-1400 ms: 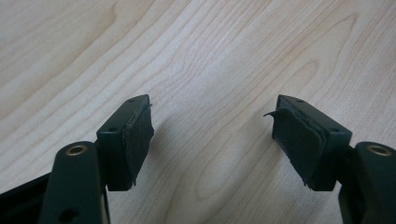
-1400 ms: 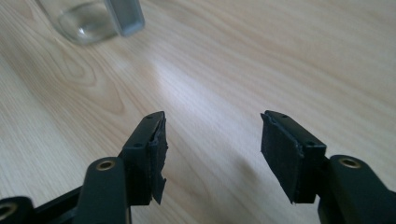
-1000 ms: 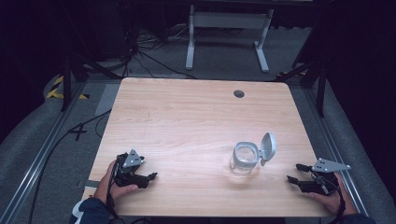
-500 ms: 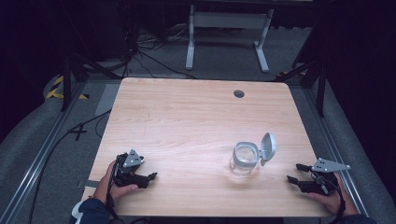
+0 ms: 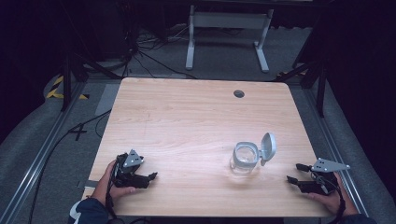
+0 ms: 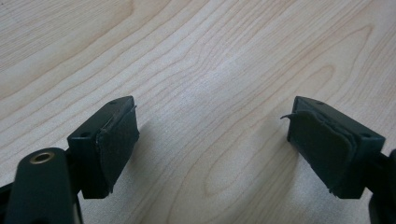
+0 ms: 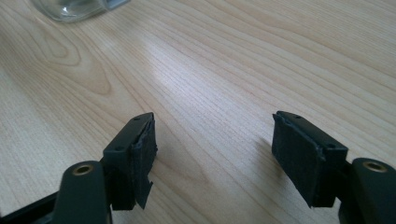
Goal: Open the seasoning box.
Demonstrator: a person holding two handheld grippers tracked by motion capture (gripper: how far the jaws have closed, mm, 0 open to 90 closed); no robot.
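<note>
Your left gripper (image 5: 152, 176) sits on the near left part of the wooden table (image 5: 187, 116), jaws spread wide with just bare wood between them. Your right gripper (image 5: 293, 172) rests at the near right edge, jaws apart too. The clear glass jar (image 5: 244, 158), grey flip lid (image 5: 267, 146) standing open, is near the right one, untouched.

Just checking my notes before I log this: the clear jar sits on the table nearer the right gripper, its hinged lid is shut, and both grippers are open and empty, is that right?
Not quite: the lid stands flipped open beside the mouth of the jar, as the high view shows. The rest holds: it sits nearer the right gripper, and both that and the left gripper are open and empty.
</note>
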